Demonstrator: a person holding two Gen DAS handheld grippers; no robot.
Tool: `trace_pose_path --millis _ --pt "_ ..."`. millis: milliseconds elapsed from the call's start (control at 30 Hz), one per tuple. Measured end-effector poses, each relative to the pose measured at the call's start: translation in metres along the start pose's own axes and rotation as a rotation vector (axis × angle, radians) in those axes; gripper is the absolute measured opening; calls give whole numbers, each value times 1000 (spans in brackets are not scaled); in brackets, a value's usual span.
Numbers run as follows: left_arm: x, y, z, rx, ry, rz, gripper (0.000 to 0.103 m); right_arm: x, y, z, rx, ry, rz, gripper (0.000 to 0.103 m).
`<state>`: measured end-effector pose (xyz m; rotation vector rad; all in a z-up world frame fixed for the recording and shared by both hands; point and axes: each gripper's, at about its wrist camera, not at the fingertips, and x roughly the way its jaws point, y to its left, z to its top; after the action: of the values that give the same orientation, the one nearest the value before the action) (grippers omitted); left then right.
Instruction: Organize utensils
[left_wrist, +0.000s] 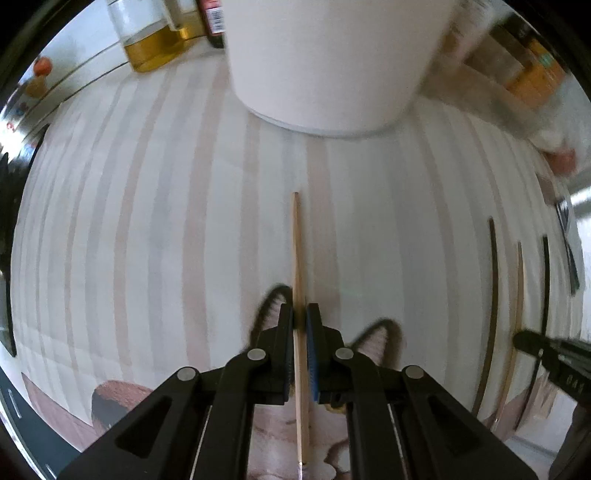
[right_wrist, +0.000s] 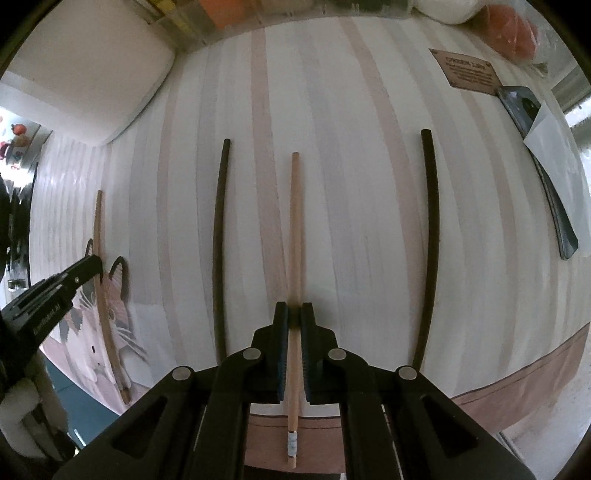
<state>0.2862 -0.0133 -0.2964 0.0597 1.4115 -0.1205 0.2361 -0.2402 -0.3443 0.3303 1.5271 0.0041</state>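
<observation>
My left gripper (left_wrist: 299, 314) is shut on a light wooden chopstick (left_wrist: 297, 251) that points at the white holder (left_wrist: 332, 62) straight ahead. My right gripper (right_wrist: 294, 312) is shut on another light wooden chopstick (right_wrist: 294, 221) lying on the striped mat. Two dark chopsticks (right_wrist: 220, 236) (right_wrist: 430, 236) lie parallel on either side of it. The left gripper (right_wrist: 79, 275) and its chopstick (right_wrist: 99, 236) show at the left of the right wrist view. The right gripper's tip (left_wrist: 532, 341) shows at the right of the left wrist view, among the other chopsticks (left_wrist: 493, 295).
A striped placemat (right_wrist: 369, 184) with a cat picture (right_wrist: 114, 314) covers the table. An oil bottle (left_wrist: 147, 40) and other bottles stand behind the holder. A dark phone under a white paper (right_wrist: 546, 147), a brown card (right_wrist: 467, 72) and an orange item (right_wrist: 513, 31) lie at the right.
</observation>
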Motion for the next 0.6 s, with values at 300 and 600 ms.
trace_pose_path --millis 300,600 --pt "-3 32 3 10 59 -46 8 -5 -8 32 0 57 11 6" --pt "1 27 -9 38 58 -29 8 -3 -13 38 -1 60 13 6"
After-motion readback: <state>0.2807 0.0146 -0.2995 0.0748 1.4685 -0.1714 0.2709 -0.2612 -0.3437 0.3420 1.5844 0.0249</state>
